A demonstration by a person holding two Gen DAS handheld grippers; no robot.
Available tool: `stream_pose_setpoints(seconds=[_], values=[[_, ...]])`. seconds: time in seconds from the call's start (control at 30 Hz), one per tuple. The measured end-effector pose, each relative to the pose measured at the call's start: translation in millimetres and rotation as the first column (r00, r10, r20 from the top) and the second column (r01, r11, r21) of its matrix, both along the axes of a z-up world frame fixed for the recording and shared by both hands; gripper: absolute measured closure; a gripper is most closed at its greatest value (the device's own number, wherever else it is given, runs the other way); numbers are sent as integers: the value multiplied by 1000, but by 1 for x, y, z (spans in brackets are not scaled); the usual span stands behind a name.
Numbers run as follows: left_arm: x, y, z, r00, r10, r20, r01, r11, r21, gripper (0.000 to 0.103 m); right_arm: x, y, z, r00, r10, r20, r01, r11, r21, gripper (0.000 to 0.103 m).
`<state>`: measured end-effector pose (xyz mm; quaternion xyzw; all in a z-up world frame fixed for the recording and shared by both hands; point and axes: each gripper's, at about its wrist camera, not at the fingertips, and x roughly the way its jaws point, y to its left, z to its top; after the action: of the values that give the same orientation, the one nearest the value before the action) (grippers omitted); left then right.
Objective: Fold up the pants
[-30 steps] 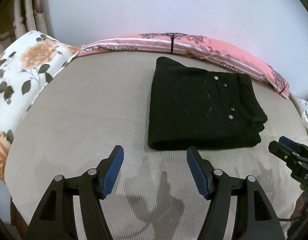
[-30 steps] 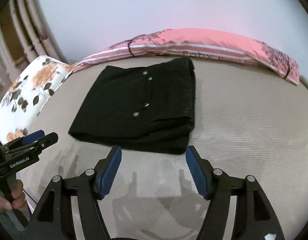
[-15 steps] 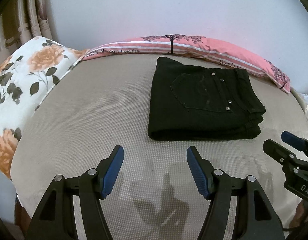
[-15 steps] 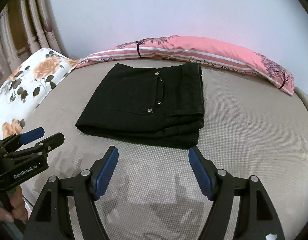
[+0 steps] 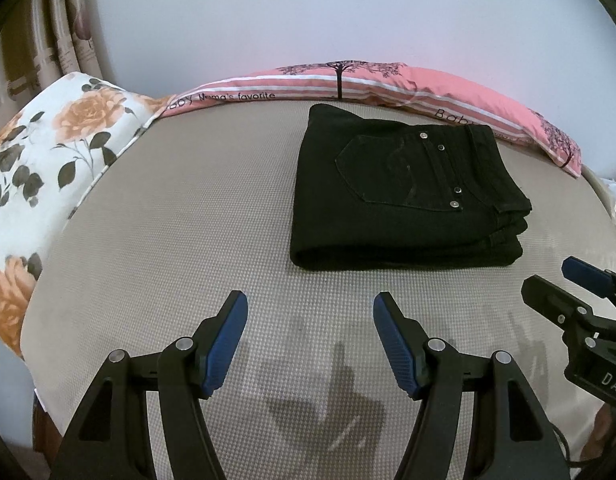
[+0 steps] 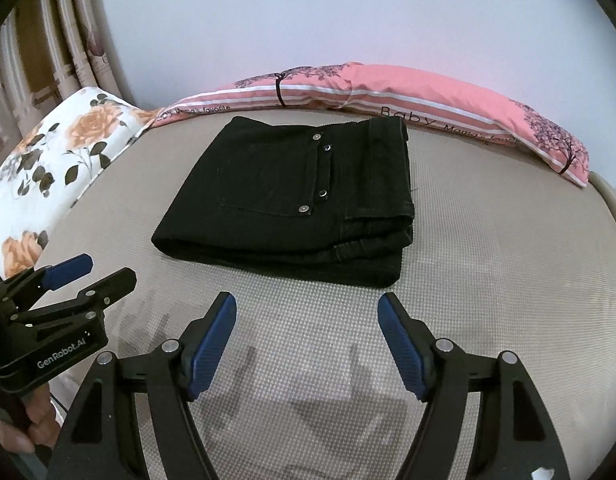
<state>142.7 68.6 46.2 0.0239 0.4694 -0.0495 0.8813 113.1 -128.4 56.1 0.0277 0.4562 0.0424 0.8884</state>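
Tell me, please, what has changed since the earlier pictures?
Both grippers, left and right, backed away from the black pants, open and holding nothing. The pants stayed folded on the bed, beside the pink pillow.

Left gripper (image 5: 310,340) and right gripper (image 6: 307,338): black linkage arms, silver pivot screws, ribbed blue pads (image 5: 224,350); white "GenRobot.AI" lettering.

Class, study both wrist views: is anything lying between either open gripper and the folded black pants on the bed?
Nothing visible does. Only bare beige textured mattress separates the left gripper and the right gripper from the folded black denim pants. The pink striped pillow and white floral pillow lie beyond and beside.
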Motion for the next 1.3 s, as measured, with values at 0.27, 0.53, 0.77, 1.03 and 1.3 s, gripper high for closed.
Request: stream_pose_setpoints(seconds=[0.27,0.53,0.77,1.03,1.3], values=[[0,-1,-3,1000,-1,-2,1,1000,11,37,1,-1,-1,1000,-4,-14,5,1000,7,32],[-1,-2,-3,1000,0,2,0,1000,18,37,1,-1,-4,1000,-4,-29,4,1000,13,32],[-1,-3,-4,1000,0,2,0,1000,30,37,0,-1,-7,999,-3,-35,4,1000,14,32],[0,-2,-8,1000,-2,-9,3,999,33,37,0,-1,-10,999,-1,-49,2,1000,21,31],[-1,-4,-9,1000,-14,-15,15,999,37,37,0,0,-11,999,2,-51,-1,1000,23,31]])
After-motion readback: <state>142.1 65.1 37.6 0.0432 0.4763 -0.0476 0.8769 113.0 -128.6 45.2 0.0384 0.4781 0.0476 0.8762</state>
